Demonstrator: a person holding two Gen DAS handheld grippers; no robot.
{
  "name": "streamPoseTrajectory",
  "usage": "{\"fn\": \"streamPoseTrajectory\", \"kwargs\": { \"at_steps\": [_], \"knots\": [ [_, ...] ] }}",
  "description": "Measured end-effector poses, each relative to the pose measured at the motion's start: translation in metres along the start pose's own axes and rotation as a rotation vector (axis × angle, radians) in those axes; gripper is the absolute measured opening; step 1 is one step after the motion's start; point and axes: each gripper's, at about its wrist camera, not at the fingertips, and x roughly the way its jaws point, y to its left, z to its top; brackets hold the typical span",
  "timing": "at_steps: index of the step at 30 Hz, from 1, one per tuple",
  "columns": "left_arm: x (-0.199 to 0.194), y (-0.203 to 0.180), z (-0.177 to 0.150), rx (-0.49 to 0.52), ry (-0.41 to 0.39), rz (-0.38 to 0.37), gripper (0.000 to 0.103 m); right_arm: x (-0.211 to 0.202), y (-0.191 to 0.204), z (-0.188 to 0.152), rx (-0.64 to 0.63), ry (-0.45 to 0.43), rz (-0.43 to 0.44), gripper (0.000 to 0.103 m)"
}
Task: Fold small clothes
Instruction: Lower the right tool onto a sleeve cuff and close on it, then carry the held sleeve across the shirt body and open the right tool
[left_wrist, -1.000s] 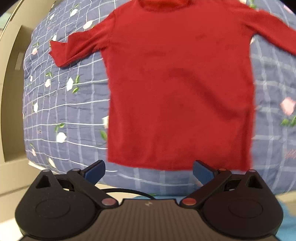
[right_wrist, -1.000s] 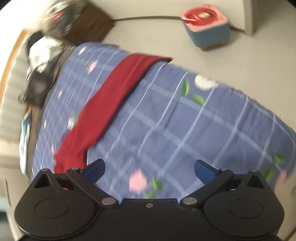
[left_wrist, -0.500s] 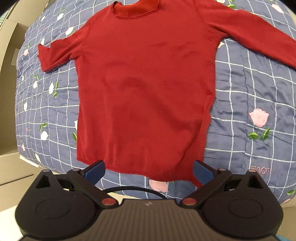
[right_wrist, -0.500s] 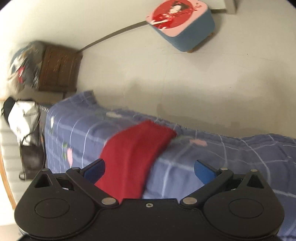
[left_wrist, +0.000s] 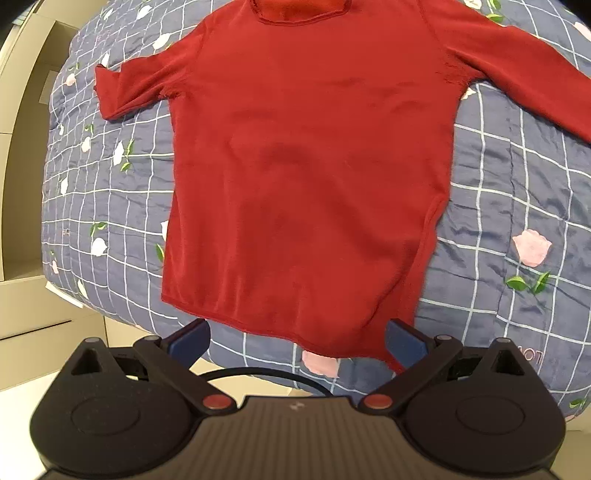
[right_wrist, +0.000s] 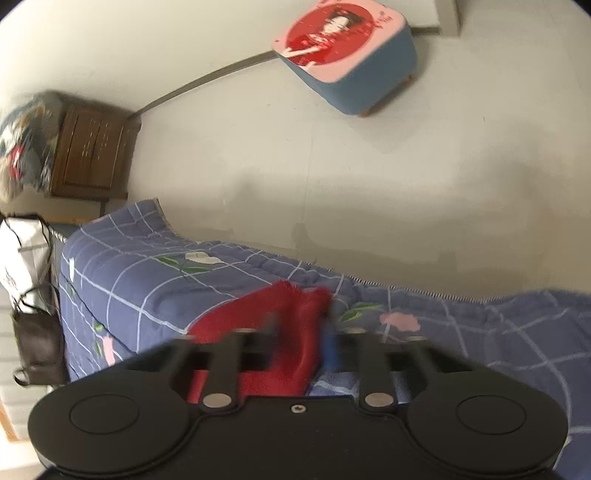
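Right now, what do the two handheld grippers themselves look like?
The left gripper has a black body with two round housings, black linkage arms with red pivot caps, blue finger pads, a ribbed grey centre panel and a black cable. The right gripper looks alike but with silver pivot caps; its blue pads are blurred.
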Motion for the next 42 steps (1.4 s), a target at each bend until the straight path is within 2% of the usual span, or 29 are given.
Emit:
{"fn": "streamPoseTrajectory", "kwargs": {
  "at_steps": [1,2,11,17,23,26,31,36,42],
  "knots": [
    [-0.001,0.000,0.000,0.000,-0.003,-0.004,0.103,-0.003,0.002,0.000,-0.015,-0.012,-0.003,0.007],
    [-0.001,-0.001,0.000,0.000,-0.007,-0.008,0.103,-0.007,0.003,0.000,-0.028,-0.028,0.002,0.006],
    [-0.013,0.012,-0.002,-0.029,-0.072,-0.056,0.103,-0.059,0.034,-0.006,-0.195,-0.126,0.072,0.004],
    [-0.016,0.033,-0.004,-0.068,-0.107,-0.082,0.103,-0.099,0.083,-0.030,-0.434,-0.179,0.138,0.004],
    [-0.008,0.060,-0.007,-0.117,-0.126,-0.142,0.103,-0.135,0.144,-0.076,-0.669,-0.216,0.212,0.004],
    [-0.001,0.076,-0.009,-0.133,-0.136,-0.173,0.103,-0.152,0.176,-0.113,-0.811,-0.237,0.241,0.003],
    [0.021,0.115,-0.009,-0.143,-0.140,-0.216,0.103,-0.172,0.227,-0.197,-1.063,-0.278,0.271,0.003],
    [0.042,0.178,-0.008,-0.174,-0.151,-0.244,0.103,-0.177,0.267,-0.302,-1.265,-0.297,0.286,0.003],
    [0.077,0.262,-0.009,-0.238,-0.132,-0.227,0.103,-0.147,0.291,-0.448,-1.474,-0.253,0.294,0.003]
  ]
}}
